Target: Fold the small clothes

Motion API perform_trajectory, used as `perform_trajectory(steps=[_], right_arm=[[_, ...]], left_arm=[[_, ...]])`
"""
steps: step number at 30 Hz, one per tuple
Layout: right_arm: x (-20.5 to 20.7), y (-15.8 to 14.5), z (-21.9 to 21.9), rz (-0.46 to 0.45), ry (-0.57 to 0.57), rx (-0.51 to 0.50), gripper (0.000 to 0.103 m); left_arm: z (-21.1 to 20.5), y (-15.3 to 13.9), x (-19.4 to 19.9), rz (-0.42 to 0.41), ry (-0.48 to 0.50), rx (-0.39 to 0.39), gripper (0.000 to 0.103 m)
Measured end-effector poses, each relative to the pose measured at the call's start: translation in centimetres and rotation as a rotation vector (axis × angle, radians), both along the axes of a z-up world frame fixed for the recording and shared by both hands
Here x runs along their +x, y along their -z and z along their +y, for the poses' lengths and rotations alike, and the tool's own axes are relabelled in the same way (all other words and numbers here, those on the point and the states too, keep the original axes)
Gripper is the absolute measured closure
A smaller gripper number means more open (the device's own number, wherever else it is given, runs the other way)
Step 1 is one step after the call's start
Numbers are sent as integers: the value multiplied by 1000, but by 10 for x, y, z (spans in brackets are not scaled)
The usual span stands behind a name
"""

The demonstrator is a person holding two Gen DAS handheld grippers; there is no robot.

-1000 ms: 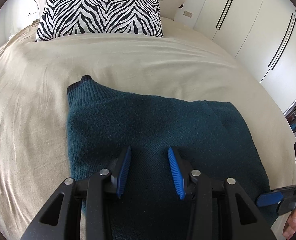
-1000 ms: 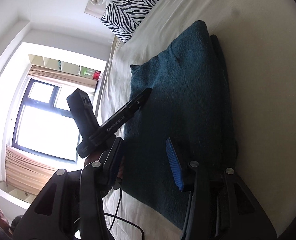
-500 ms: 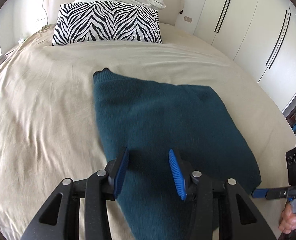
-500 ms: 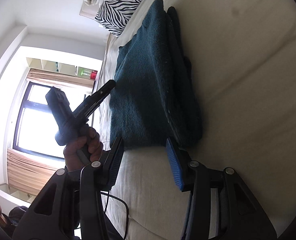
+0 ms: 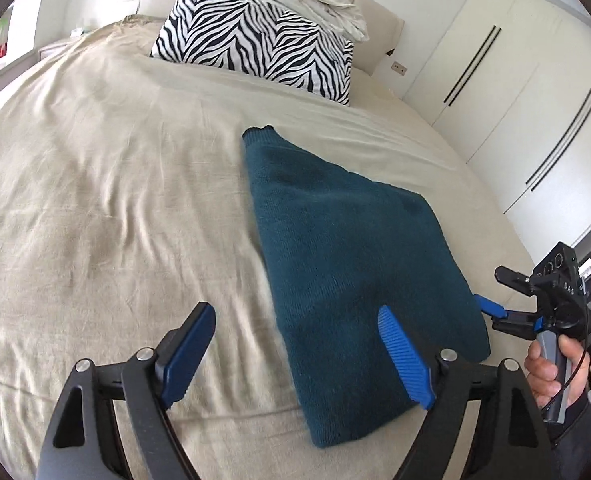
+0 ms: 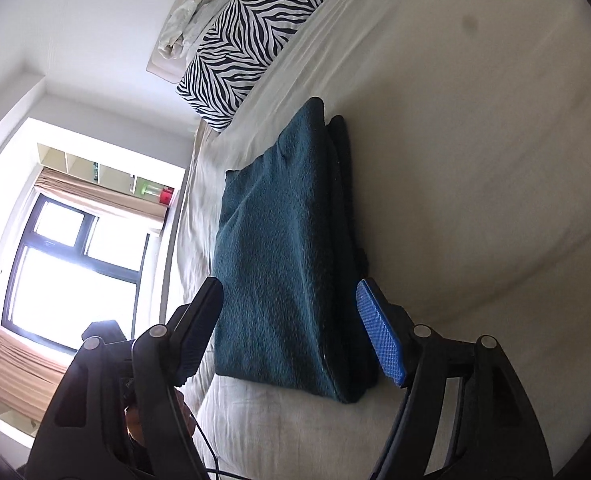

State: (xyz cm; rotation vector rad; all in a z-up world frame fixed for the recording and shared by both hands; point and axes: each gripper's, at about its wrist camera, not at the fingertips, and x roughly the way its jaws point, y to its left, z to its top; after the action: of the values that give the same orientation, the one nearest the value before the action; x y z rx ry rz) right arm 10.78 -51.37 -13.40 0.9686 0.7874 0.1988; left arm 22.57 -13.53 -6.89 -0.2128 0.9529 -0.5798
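The left hand-held gripper (image 5: 295, 354) hung released above the bed, its blue pads spread wide, the right pad over the near end of the folded teal sweater (image 5: 351, 264) and the left pad over bare sheet. The right hand-held gripper (image 6: 289, 330) was likewise released, straddling the sweater's near edge without gripping it. The sweater lay flat on the beige bed sheet (image 5: 95, 200), its long axis running from the grippers toward the zebra-print pillow (image 5: 263, 44), ribbed end farthest away.
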Motion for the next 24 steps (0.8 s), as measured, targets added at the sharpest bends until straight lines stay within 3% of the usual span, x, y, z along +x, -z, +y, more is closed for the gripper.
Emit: perform_trajectory(steps=[3,5,9,10,11,12,14,17,24], right_arm=[[34,11,-3,53,-8,-6,34],[54,21,-4,115,-1,-20,34],[82,26,2,126,-27,-22,34],[89,25,7,135,-55,-42,35],[95,25,12,150,-81,-82,36],[100,23,19,166,-99,-121,39],[111,24,27,212,-113,-182,63],[115,22,30,234,-97,-200,76],[86,-19,55,160,-86,-227,83]], left_arm=[[-10,27,35,165,12,-53,17],[-16,42,49,226,16,-97,15],[-30,44,62,244,-1,-98,14],[-34,44,65,249,2,-88,17],[-40,44,67,253,7,-76,29],[-45,45,68,271,19,-78,36],[-50,44,70,285,10,-52,41],[-54,36,66,262,28,-17,51],[-17,3,41,220,56,-38,58]])
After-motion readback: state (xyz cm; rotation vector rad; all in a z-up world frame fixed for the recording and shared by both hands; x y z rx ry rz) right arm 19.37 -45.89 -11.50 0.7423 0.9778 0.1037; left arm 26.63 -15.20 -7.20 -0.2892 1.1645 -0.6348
